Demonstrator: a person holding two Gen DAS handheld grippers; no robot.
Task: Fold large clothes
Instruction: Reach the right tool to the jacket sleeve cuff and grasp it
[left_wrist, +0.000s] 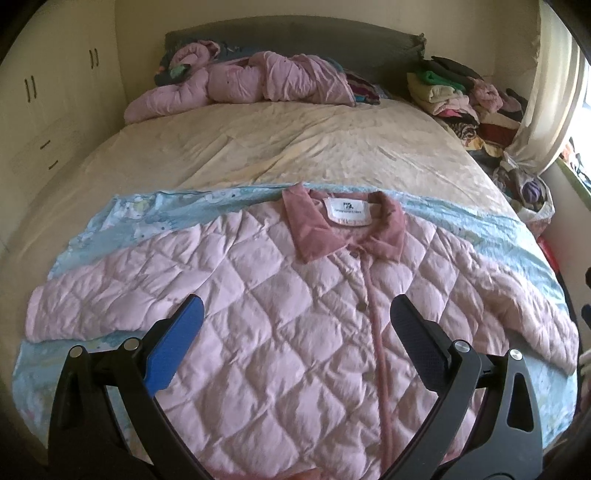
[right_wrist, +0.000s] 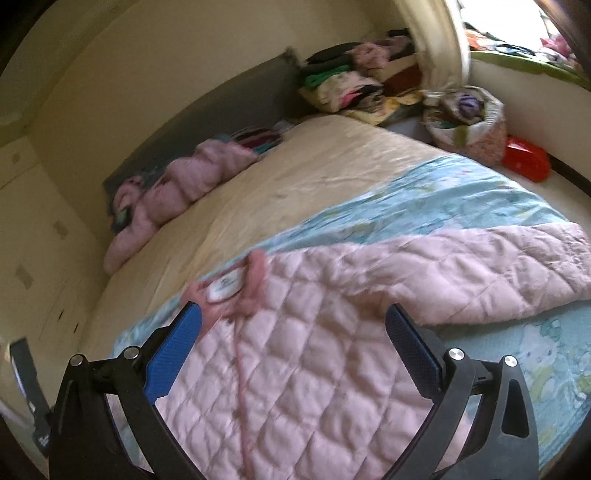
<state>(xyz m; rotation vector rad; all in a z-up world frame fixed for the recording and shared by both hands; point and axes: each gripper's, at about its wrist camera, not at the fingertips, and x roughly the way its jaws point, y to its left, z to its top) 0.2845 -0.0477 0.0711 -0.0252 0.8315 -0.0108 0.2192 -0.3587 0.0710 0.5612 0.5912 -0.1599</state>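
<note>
Pink quilted jacket (left_wrist: 288, 314): lies flat, front side up, on a light blue printed sheet (left_wrist: 480, 236) at the foot end of the bed (left_wrist: 280, 147). Diamond stitching; snap placket closed down the centre. Darker pink collar (left_wrist: 314, 229) spread open toward the headboard, with a white neck label (left_wrist: 347, 210) between its two flaps. Both sleeves extend sideways from the jacket body; the sleeve toward the wardrobe side (left_wrist: 74, 306) lies straight, and the other sleeve (right_wrist: 480, 269) lies across the blue sheet, its cuff near the bed edge.

Left tongs (left_wrist: 295, 332): spread wide, holding nothing, above the jacket chest. One pad blue, the other dark.

Right tongs (right_wrist: 295, 339): likewise spread wide and holding nothing, above the jacket on its window side, below the collar. This view is somewhat blurred.

Blue sheet: cartoon print, visible around the jacket on all sides, overlying a cream bedspread (left_wrist: 295, 147) that covers the rest of the mattress beyond the collar.

Beyond the jacket, at the head of the bed: a crumpled heap of pink bedding or clothing (left_wrist: 240, 85) against a grey headboard (left_wrist: 295, 37).

Beside the headboard, on the window side: a stack of folded and loose clothes (left_wrist: 461, 96), a cream curtain (left_wrist: 546, 92), and a filled fabric bag (right_wrist: 465, 118) with a red object (right_wrist: 524, 162) next to it.

Opposite side from the jacket: cream wardrobe doors (left_wrist: 55, 85) with dark handles.
</note>
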